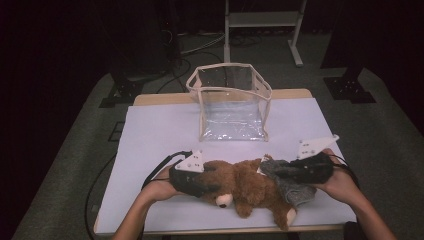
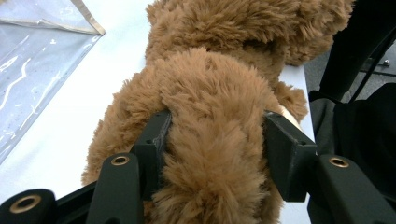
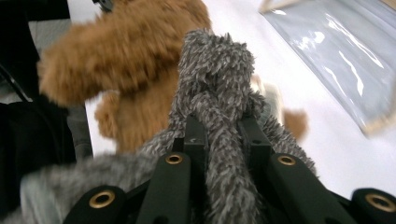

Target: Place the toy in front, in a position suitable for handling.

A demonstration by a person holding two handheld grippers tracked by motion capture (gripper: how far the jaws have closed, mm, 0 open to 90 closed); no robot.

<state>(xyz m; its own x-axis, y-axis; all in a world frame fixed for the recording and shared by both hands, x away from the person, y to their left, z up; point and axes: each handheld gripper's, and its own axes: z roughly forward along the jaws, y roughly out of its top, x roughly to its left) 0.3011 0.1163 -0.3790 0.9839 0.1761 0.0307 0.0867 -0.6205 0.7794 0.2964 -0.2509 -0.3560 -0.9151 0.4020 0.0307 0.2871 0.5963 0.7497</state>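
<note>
A brown teddy bear (image 1: 245,182) lies across the white table (image 1: 150,135) near its front edge. My left gripper (image 1: 207,187) comes in from the left. In the left gripper view its jaws (image 2: 217,135) press from both sides on a furry part of the bear (image 2: 215,84). A grey knitted cloth (image 1: 295,190) covers the bear's right end. My right gripper (image 1: 282,172) is shut on a bunched fold of that cloth (image 3: 215,70), and the bear (image 3: 126,51) lies blurred behind it.
A clear plastic bag with beige trim (image 1: 232,102) stands open at the middle back of the table, also seen as the bag (image 2: 37,56) and the bag (image 3: 336,51) in the gripper views. A metal stand (image 1: 262,20) and cables sit on the floor beyond.
</note>
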